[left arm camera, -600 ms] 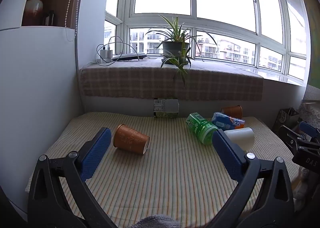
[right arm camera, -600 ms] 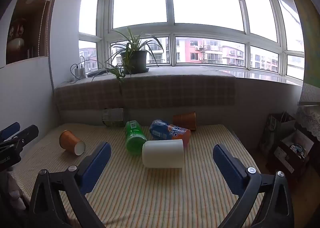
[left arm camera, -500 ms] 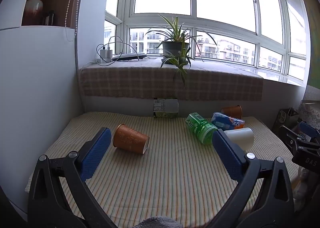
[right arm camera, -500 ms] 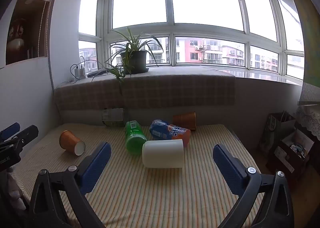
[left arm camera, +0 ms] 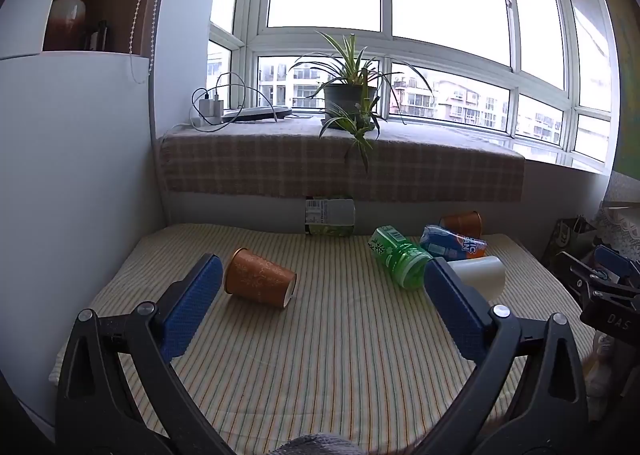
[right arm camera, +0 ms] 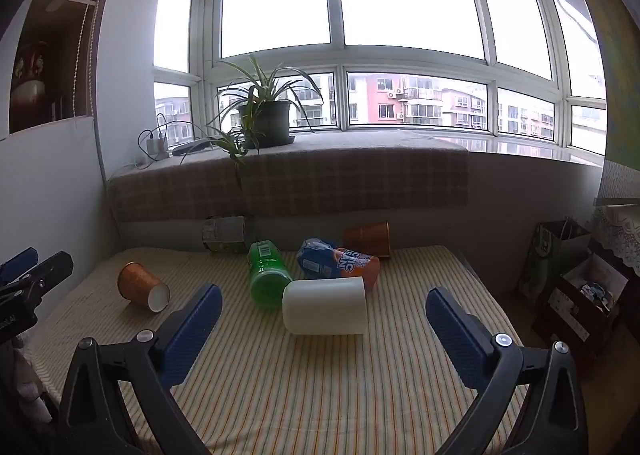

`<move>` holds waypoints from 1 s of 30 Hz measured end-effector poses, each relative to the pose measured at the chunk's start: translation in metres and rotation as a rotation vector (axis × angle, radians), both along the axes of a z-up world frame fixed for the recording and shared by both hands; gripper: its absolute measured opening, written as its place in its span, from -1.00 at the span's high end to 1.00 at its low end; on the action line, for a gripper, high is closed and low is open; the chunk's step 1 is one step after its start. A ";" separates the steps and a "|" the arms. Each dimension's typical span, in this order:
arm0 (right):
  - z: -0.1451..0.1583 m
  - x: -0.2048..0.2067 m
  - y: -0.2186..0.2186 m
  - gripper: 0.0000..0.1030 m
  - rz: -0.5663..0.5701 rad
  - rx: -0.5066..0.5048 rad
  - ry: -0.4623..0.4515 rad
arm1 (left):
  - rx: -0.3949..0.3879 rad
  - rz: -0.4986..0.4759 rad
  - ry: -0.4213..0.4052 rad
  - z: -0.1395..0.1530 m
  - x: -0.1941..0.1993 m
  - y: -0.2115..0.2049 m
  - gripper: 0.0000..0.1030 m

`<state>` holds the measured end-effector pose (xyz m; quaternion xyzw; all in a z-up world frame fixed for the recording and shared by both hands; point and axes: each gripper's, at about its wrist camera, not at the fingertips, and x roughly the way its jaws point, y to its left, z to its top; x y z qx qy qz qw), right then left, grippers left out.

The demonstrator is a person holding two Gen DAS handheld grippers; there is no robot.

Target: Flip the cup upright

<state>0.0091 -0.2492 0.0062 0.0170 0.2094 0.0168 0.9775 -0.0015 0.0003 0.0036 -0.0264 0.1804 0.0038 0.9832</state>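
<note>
A brown paper cup [left arm camera: 259, 278] lies on its side on the striped table, mouth toward the right; it also shows in the right wrist view [right arm camera: 143, 286]. A white cup [right arm camera: 325, 311] lies on its side mid-table, also seen in the left wrist view [left arm camera: 478, 275]. A second brown cup [right arm camera: 369, 237] lies at the back. My left gripper [left arm camera: 320, 309] is open and empty, short of the brown cup. My right gripper [right arm camera: 323, 333] is open and empty, just in front of the white cup.
A green bottle [right arm camera: 266, 273] and a blue-orange can [right arm camera: 338, 261] lie beside the white cup. A clear bottle [left arm camera: 330, 216] lies against the back wall. A potted plant [left arm camera: 351, 95] stands on the windowsill. A white wall [left arm camera: 76, 175] bounds the left; bags [right arm camera: 580, 287] stand at the right.
</note>
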 end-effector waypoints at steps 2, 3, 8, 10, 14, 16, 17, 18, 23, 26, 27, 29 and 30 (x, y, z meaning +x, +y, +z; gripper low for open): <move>0.000 0.000 0.000 -1.00 -0.001 -0.001 0.000 | 0.000 0.000 -0.001 0.000 0.000 0.000 -0.99; 0.000 -0.001 0.000 -1.00 -0.002 -0.001 -0.002 | 0.000 0.000 -0.001 0.000 0.000 0.001 -0.99; 0.001 0.000 0.000 -1.00 -0.002 0.000 -0.001 | -0.001 -0.001 -0.001 0.000 0.000 0.001 -0.99; 0.001 0.000 0.000 -1.00 -0.002 -0.001 -0.002 | -0.001 0.000 -0.002 0.000 0.000 0.000 -0.99; 0.001 0.000 0.000 -1.00 -0.001 -0.002 -0.001 | 0.001 0.000 -0.003 0.000 -0.001 -0.001 -0.99; 0.001 0.000 0.000 -1.00 -0.002 -0.001 -0.001 | -0.001 0.000 -0.003 0.000 -0.001 -0.001 -0.99; 0.001 0.000 -0.001 -1.00 -0.002 -0.001 -0.002 | 0.001 0.001 -0.003 0.000 -0.001 -0.001 -0.99; 0.001 0.000 -0.001 -1.00 -0.002 0.000 -0.002 | 0.000 0.001 -0.003 0.000 -0.001 -0.001 -0.99; 0.001 -0.001 -0.001 -1.00 -0.003 -0.001 -0.004 | 0.004 0.000 -0.007 0.005 -0.001 -0.006 -0.99; 0.000 -0.001 0.000 -1.00 -0.003 -0.002 -0.005 | 0.006 0.000 -0.008 0.005 -0.001 -0.007 -0.99; 0.000 -0.001 0.000 -1.00 -0.002 -0.002 -0.005 | 0.005 -0.002 -0.008 0.006 -0.002 -0.006 -0.99; 0.001 -0.002 0.000 -1.00 -0.003 -0.003 -0.006 | 0.005 -0.002 -0.009 0.005 -0.001 -0.007 -0.99; 0.001 -0.003 0.000 -1.00 -0.002 -0.004 -0.007 | 0.005 -0.002 -0.009 0.006 -0.001 -0.007 -0.99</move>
